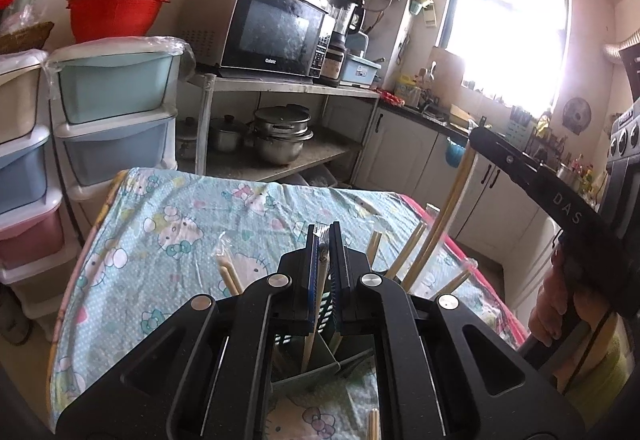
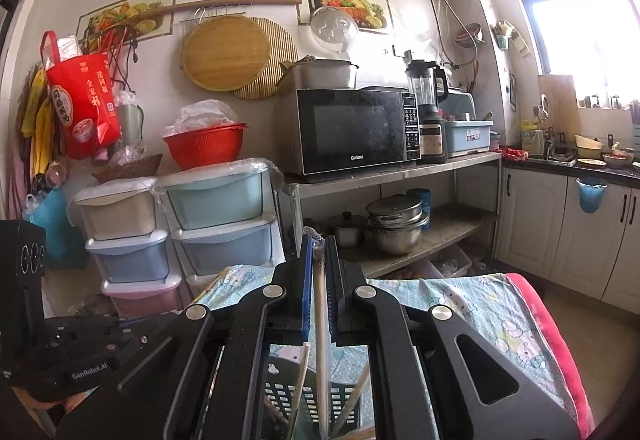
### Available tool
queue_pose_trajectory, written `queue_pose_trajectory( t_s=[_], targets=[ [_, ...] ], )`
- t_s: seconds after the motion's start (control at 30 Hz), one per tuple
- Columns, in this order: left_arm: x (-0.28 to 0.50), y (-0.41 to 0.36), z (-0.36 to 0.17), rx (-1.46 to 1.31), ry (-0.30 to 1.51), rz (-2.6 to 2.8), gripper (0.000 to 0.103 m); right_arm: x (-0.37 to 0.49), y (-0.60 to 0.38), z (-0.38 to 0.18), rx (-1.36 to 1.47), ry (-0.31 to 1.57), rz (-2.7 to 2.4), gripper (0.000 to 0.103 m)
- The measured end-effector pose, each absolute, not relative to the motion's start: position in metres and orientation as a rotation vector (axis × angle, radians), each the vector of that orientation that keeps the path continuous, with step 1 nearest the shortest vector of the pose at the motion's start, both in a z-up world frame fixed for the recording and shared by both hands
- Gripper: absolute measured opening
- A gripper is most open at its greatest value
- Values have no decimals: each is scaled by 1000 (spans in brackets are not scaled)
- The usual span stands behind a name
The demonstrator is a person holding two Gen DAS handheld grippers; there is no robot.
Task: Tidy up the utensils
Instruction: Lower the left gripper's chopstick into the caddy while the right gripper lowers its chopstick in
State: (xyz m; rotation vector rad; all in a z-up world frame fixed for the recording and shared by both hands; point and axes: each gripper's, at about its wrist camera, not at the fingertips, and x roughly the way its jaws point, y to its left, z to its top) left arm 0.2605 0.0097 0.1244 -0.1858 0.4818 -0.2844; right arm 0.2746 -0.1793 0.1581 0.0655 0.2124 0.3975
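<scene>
A wrapped chopstick pair (image 1: pixel 320 280) is being pinched in the left claw (image 1: pixel 325 240), another (image 2: pixel 320 320) in the right claw (image 2: pixel 317 252), above the slotted holder (image 2: pixel 280 396); several are already being held there, while a few loose ones (image 1: pixel 228 276) are being left on the bench (image 1: pixel 160 224).

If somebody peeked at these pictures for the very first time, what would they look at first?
Probably the two black grippers up close: the left gripper and the right gripper each pinch wrapped chopsticks above a slotted utensil holder on the cat-print tablecloth. Behind them, the red bowl on pastel drawers and the black microwave on its shelf stand out.
</scene>
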Motion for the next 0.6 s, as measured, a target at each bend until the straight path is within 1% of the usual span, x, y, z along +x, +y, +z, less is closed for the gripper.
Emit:
queue_pose_trajectory(
  t_s=[0.6],
  targets=[
    [258,4,110,-151,497,-247,3,286,-172,124,72,305,376,8]
  ],
)
